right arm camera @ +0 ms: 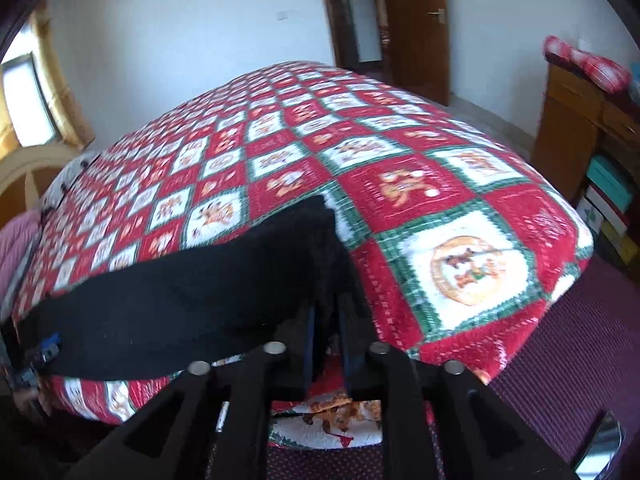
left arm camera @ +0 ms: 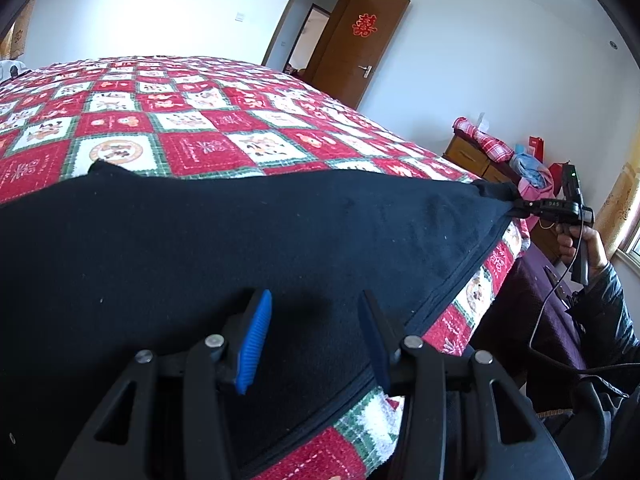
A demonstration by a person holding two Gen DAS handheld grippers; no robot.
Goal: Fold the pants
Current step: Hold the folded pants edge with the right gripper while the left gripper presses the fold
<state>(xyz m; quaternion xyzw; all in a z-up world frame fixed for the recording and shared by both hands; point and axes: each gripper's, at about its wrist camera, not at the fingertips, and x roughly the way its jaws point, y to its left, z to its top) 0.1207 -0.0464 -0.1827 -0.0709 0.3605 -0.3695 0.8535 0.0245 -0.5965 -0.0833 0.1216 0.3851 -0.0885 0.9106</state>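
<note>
Black pants (left arm camera: 224,240) lie spread across the near edge of a bed with a red, white and green checked quilt (left arm camera: 192,120). My left gripper (left arm camera: 316,340) is open, its blue-padded fingers (left arm camera: 254,344) just above the pants' near hem, holding nothing. My right gripper (right arm camera: 326,340) is shut on a corner of the pants (right arm camera: 200,280) and holds it pulled taut; it also shows in the left wrist view (left arm camera: 520,206), at the cloth's far right corner. The left gripper (right arm camera: 40,352) is small at the left edge of the right wrist view.
A wooden cabinet (right arm camera: 576,128) with a red checked cloth (right arm camera: 584,66) stands right of the bed. An open brown door (left arm camera: 360,48) is behind. A purple rug (right arm camera: 580,352) covers the floor. A pink garment (right arm camera: 16,248) lies at the left.
</note>
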